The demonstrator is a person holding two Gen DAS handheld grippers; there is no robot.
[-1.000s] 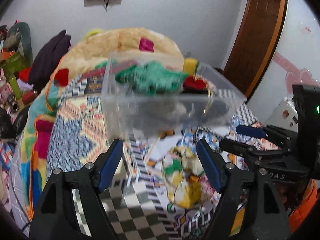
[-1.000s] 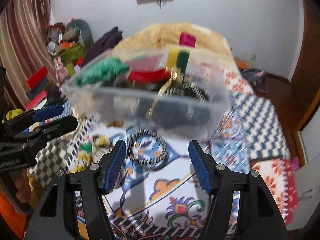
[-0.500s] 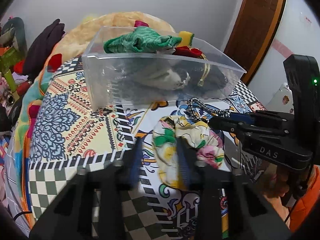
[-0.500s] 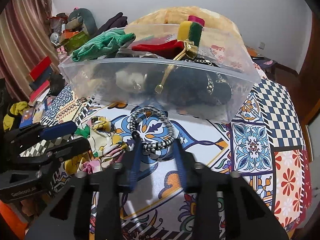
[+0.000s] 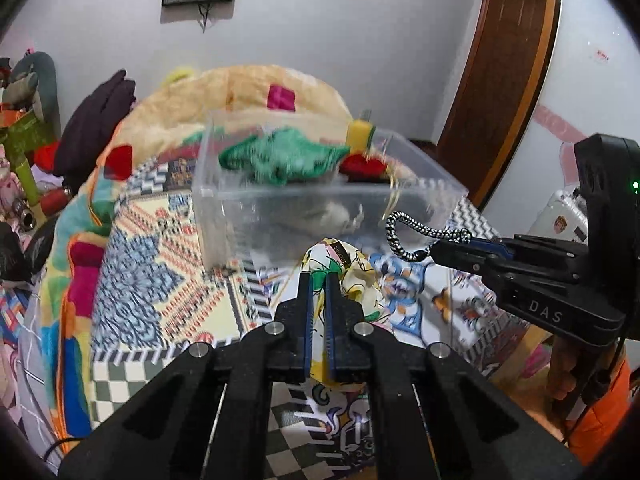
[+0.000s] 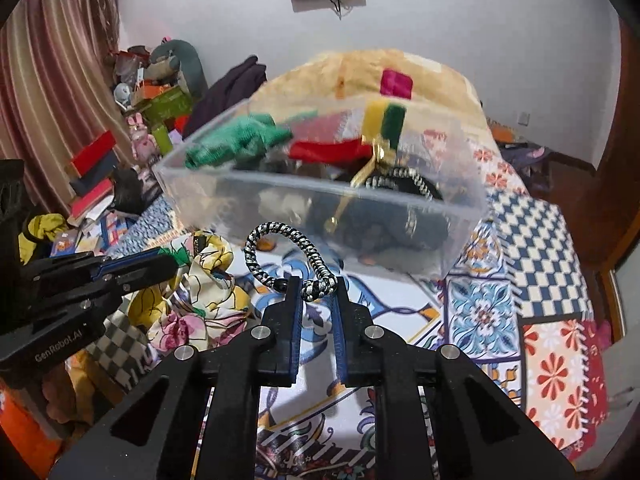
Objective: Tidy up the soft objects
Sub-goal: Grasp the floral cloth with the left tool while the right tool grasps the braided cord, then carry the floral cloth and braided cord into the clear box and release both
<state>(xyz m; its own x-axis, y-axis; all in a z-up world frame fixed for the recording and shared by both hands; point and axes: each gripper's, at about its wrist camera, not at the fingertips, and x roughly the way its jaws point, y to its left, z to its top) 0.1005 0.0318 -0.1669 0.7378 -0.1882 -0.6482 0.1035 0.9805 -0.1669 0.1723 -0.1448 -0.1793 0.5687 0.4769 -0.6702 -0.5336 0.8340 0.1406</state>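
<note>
A patterned bedspread (image 6: 540, 280) carries a clear plastic bin (image 6: 320, 200) filled with a green cloth (image 6: 236, 144) and other soft items. In front of the bin, the left gripper (image 5: 318, 284) is clamped narrowly on a floral scarf (image 5: 352, 268), lifted off the bedspread. Just beside the scarf, the right gripper (image 6: 316, 286) pinches a black-and-white braided cord loop (image 6: 280, 240), raised before the bin's front wall.

A floral yellow fabric scrunchie (image 5: 352, 268) and a black-and-white braided cord loop (image 6: 280, 256) hang lifted before a clear plastic bin (image 6: 280, 196) holding soft items.
</note>
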